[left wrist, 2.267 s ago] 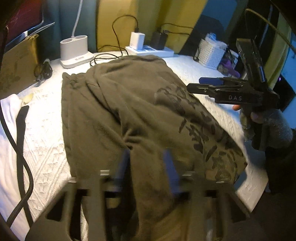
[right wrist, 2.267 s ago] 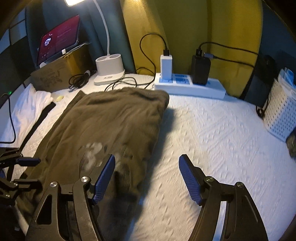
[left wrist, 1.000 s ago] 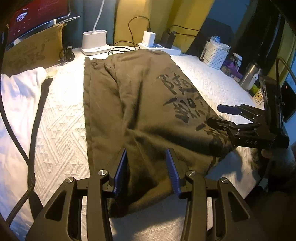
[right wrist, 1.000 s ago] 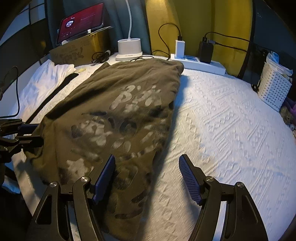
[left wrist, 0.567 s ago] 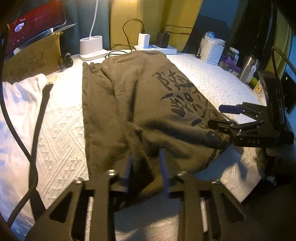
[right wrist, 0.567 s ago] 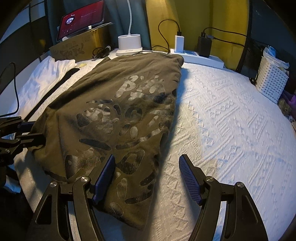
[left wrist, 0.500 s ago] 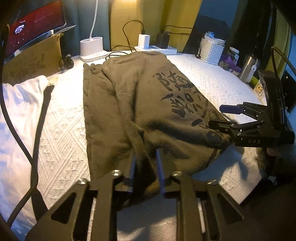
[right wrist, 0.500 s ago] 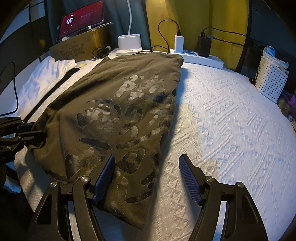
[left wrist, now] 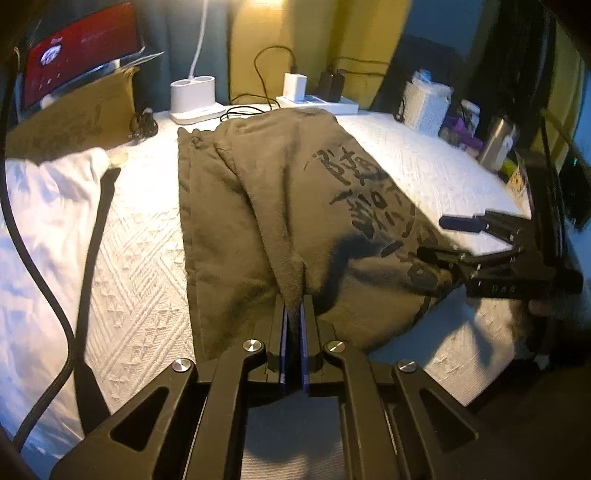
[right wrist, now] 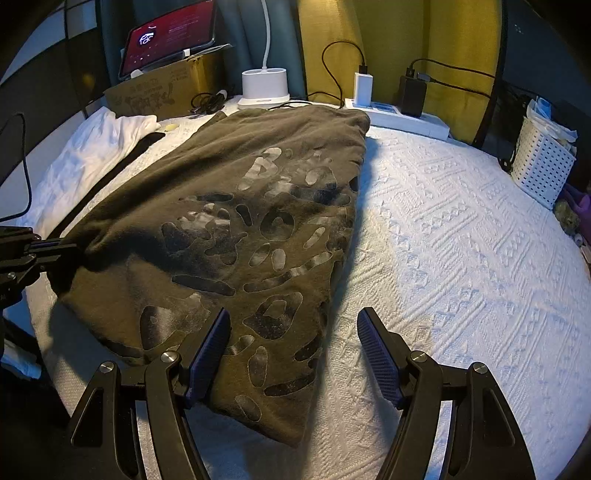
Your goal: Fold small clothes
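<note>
1. the left gripper [left wrist: 293, 314] has its two blue pads pressed together on a pinch of the brown shirt [left wrist: 280, 206]. the cloth stands up in a little ridge between the pads.
2. the right gripper [right wrist: 293, 332] is wide open and holds nothing. its left finger sits over the near corner of the shirt, and its right finger is over the bare white cover [right wrist: 461, 240].
3. in the left wrist view, the right gripper [left wrist: 432, 238] shows from the side, with one finger touching the shirt's edge and the other over the cover.
4. the shirt lies on the white cover, from the near edge of the bed to the far end. it has dark letters printed on it. there is one brown shirt.
5. a white cloth [right wrist: 92, 155] lies to the left of the shirt, with one dark strap [left wrist: 98, 236] on it.
6. a cardboard box [right wrist: 162, 94] stands at the far left. one tablet [right wrist: 166, 31] with a red screen leans on top of it. i cannot tell what is inside the box.
7. one white lamp base [right wrist: 264, 88] sits just past the shirt's far end.
8. one white power strip [right wrist: 399, 116] is next to it. two plugs stand in it, one white [right wrist: 362, 88] and one black [right wrist: 412, 94].
9. one white basket [right wrist: 543, 162] with holes is at the far right. something white pokes out of its top, but i cannot tell what it is.
10. a silver bottle [left wrist: 496, 142] stands past the basket in the left wrist view.
</note>
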{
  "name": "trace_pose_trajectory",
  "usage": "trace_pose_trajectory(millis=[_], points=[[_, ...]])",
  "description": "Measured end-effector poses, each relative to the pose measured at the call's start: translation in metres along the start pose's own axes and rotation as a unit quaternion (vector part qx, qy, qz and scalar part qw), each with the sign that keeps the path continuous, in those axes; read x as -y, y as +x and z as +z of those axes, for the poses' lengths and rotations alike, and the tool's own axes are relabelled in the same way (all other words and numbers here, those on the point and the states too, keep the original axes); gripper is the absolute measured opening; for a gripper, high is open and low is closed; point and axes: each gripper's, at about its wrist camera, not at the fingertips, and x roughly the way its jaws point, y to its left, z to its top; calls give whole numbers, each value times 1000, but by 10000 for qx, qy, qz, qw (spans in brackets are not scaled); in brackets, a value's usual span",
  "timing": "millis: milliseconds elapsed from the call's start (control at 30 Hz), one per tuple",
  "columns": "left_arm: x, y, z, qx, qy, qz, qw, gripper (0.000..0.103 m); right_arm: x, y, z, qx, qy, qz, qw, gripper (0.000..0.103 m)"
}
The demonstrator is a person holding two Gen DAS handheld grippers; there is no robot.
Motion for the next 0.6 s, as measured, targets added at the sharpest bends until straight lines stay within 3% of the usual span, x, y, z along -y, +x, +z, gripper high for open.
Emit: trace_pose_trajectory(millis=[67,167,200,267,367,400,600], points=[[-3,2,0,-71,-104,-87,9999,10,0,0,0,0,10,7,10000,73],[-4,7,-3,-90,-160,-213,9996,42,-1,2,-2,-36,28,32,10000,73],[-4,9,-4,-85,-178,-238,9995,43,-2,4,-3,-54,30,42,10000,73],[-7,18,-9,-142,-208,-149,9996,42,-5,5,-5,-67,25,71,9999,73],[-9,19,-13,-102,-95,-83,9999,10,-6,4,-6,-55,25,55,10000,73],[-10,18,-14,-94,-80,-124,9998,7,-6,4,-7,-59,27,55,10000,73],[-16,12,-16,-109,-49,-108,9999,5,-12,-1,-15,-37,76,39,10000,73]])
